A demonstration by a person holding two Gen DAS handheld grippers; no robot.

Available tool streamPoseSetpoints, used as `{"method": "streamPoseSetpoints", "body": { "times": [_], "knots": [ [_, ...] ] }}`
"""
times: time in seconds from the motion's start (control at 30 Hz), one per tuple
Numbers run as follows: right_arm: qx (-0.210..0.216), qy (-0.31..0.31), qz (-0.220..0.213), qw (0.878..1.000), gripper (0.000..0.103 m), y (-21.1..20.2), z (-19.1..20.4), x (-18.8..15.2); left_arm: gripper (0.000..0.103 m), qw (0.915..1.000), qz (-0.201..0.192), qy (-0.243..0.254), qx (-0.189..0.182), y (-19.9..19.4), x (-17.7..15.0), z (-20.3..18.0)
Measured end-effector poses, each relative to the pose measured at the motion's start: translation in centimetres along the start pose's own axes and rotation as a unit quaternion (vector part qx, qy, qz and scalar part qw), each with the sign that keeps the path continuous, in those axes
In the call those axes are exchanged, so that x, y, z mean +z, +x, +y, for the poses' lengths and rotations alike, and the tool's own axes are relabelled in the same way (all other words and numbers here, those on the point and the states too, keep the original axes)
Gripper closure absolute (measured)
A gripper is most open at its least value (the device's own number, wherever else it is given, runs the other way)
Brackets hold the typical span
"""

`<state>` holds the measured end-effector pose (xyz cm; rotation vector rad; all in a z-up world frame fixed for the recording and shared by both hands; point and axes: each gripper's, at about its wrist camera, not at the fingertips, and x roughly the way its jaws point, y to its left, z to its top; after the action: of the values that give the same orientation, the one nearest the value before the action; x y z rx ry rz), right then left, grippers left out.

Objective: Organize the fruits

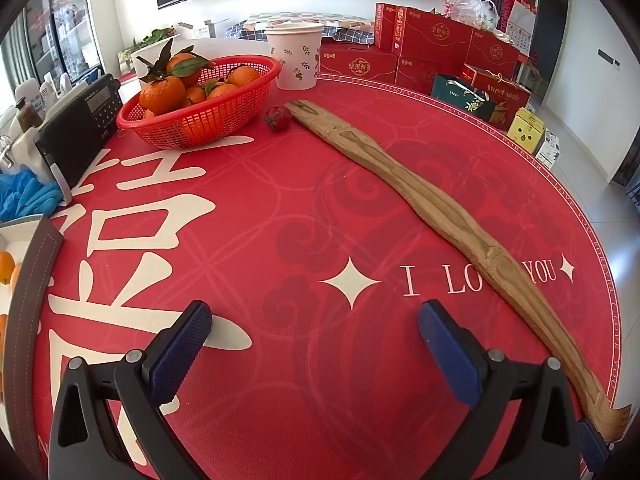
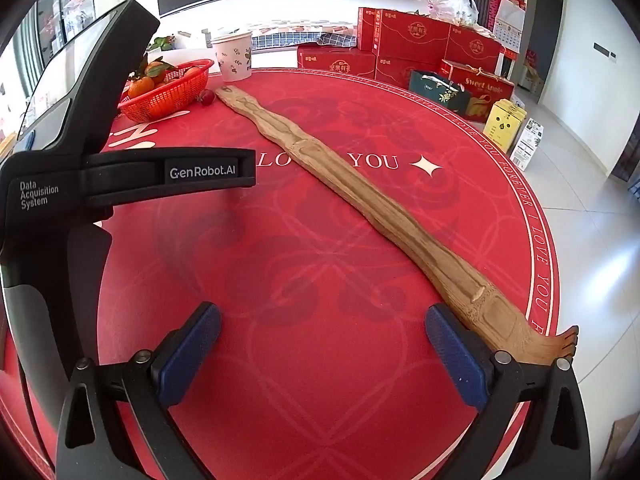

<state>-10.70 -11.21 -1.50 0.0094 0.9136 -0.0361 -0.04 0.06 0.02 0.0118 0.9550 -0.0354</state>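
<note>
Left wrist view: left hand-held gripper (image 1: 314, 334) spread as wide as it goes, blue pads (image 1: 180, 354) far apart, nothing between them, nothing pinched. Angled steeply down over the red tablecloth (image 1: 280, 208) of the round desk, tips hovering above the cloth near the white lettering; contact with the cloth not clear. Long wooden back scratcher (image 1: 404, 188) lying diagonally across the desk, its clawed end passing just beside the right-hand finger, whether touching cannot be told. Far across the desk, red mesh basket (image 1: 200, 112) piled with leafy mandarins (image 1: 162, 94). Just beside the basket, on the cloth, a small red fruit (image 1: 278, 118), close to the scratcher's far tip. Behind it a paper cup (image 1: 296, 56) with a leaf print. Black radio (image 1: 82, 128) at the desk's left edge, blue gloves (image 1: 24, 198) near it. Red gift boxes (image 1: 424, 48) stacked beyond the desk.

Right wrist view: right hand-held gripper (image 2: 322, 330) likewise fully spread, pads (image 2: 456, 356) holding nothing, pointed steeply down over bare cloth. Scratcher's clawed end tucked just behind the right-hand finger. Black body of the left hand-held gripper filling the left side, printed "GenRobot.AI", held level with and just beside this one. Basket, small red fruit and cup seen far off at the upper left, well apart from both sets of fingers. No hand visible in either view.
</note>
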Motion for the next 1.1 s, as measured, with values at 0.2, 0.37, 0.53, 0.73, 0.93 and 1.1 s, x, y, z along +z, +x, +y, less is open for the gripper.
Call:
{"method": "streamPoseSetpoints", "body": {
  "times": [0.2,0.37,0.53,0.73,0.93,1.1],
  "knots": [
    [0.002,-0.003,0.0,1.0,0.0,-0.14,-0.09,-0.24,0.0,1.0,0.0,0.0,0.0,0.0,0.0,0.0],
    [0.002,-0.003,0.001,1.0,0.0,-0.11,-0.03,-0.11,0.0,1.0,0.0,0.0,0.0,0.0,0.0,0.0],
    [0.001,-0.002,0.001,1.0,0.0,-0.12,0.01,-0.09,0.0,1.0,0.0,0.0,0.0,0.0,0.0,0.0],
    [0.0,0.0,0.001,1.0,0.0,-0.09,0.07,-0.05,0.0,1.0,0.0,0.0,0.0,0.0,0.0,0.0],
    [0.0,0.001,0.001,1.0,0.0,-0.13,0.03,-0.13,0.0,1.0,0.0,0.0,0.0,0.0,0.0,0.0],
    [0.0,0.001,0.0,1.0,0.0,-0.02,0.08,-0.08,0.0,1.0,0.0,0.0,0.0,0.0,0.0,0.0]
  ]
}}
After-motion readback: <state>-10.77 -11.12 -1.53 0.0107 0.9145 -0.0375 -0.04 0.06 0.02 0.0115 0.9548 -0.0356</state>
